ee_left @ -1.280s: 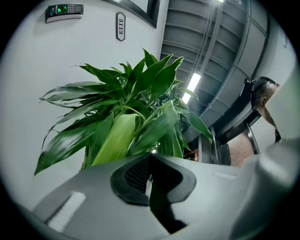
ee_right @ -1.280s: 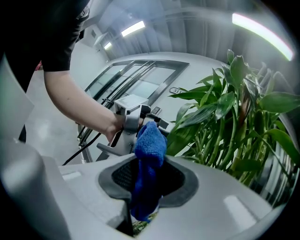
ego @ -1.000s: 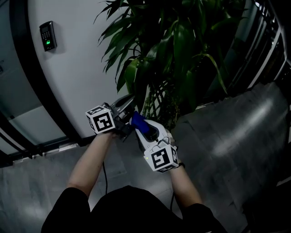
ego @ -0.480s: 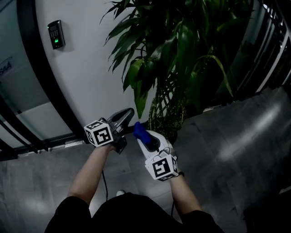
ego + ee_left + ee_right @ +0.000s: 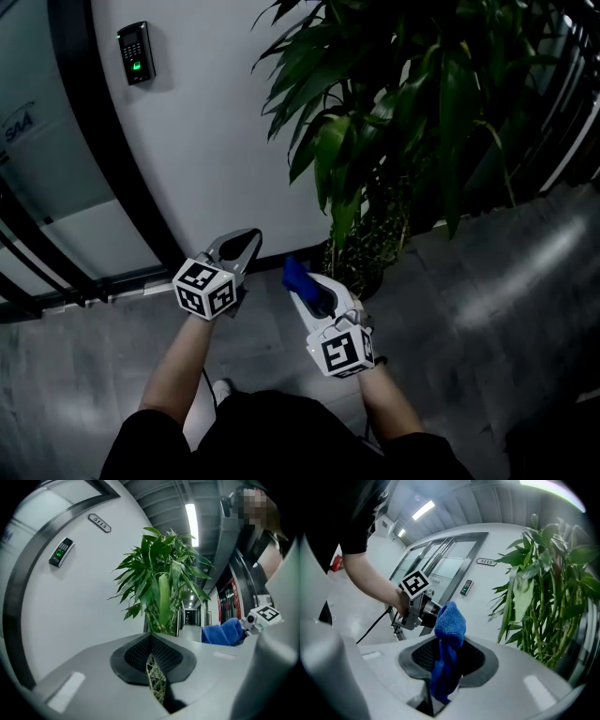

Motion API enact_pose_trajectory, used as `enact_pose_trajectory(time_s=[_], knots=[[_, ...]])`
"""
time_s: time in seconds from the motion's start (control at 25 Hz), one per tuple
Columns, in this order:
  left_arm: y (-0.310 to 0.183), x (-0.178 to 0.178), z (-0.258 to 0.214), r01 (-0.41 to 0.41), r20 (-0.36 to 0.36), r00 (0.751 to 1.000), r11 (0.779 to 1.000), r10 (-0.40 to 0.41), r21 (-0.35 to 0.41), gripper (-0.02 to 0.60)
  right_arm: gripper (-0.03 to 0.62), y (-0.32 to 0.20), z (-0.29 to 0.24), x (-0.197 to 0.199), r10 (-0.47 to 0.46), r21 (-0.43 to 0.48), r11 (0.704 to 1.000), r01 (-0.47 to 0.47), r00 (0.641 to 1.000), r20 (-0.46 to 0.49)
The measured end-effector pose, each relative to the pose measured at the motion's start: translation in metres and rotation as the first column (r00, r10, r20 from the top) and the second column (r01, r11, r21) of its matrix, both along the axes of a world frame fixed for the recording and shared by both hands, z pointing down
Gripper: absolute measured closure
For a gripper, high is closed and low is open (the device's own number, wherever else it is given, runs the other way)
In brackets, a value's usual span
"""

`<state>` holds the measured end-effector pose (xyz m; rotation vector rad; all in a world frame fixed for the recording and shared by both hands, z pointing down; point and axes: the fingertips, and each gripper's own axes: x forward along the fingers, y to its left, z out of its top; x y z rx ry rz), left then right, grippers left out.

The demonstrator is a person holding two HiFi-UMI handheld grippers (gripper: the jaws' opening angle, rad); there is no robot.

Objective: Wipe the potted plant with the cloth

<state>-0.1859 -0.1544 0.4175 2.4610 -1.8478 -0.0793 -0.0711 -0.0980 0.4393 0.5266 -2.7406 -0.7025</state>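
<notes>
Two tools hang low in front of the person, above the grey floor [image 5: 487,309], and neither touches any foliage. Far left, on the white wall [image 5: 206,141], sits a keypad [image 5: 134,52] with a green light, which plays no part in the job. Next comes the left tool [image 5: 251,236], its jaws drawn together at the tips with nothing between them, pointing toward the foot of the plant. Just beside it, the right tool [image 5: 298,281] is clamped on the blue cloth [image 5: 294,272], a bunched wad that sticks out past the jaw tips and hangs down between the pads. Right of both stands the potted plant [image 5: 375,112], its long green leaves [image 5: 330,159] drooping above and beyond the tools. To wipe well, I judge the right tool should rise to one leaf and stroke from stem toward tip with the protruding wad, so only fabric meets the blade. The left tool would likely serve best opened and set under that leaf to steady it, since an unsupported leaf will bend away. The hold on the cloth looks narrow, so hard rubbing might drag it loose.
</notes>
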Motion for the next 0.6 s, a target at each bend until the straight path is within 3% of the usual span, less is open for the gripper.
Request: enact_pose_trajectory(time_s=[0.08,0.2,0.4,0.6], knots=[[0.004,-0.03,0.006,0.019,0.016,1.0,1.0,-0.019,0.007,0.575,0.487,-0.007,0.009,-0.015,0.051,0.01,0.999,-0.051,0.999,0.0],[0.016,-0.078,0.017,0.006,-0.043,0.999,1.0,-0.006,0.009,0.575,0.487,-0.02,0.022,-0.039,0.177,-0.047,0.983,-0.175,0.984,0.022],[0.024,-0.167,0.019,-0.104,-0.029,0.994,0.994,0.104,-0.013,0.575,0.487,-0.027,0.01,-0.107,0.341,-0.111,0.937,-0.331,0.936,0.086],[0.006,-0.193,0.016,-0.229,-0.007,0.974,0.973,0.228,-0.027,0.575,0.487,-0.025,0.001,-0.14,0.433,-0.14,0.898,-0.417,0.895,0.111]])
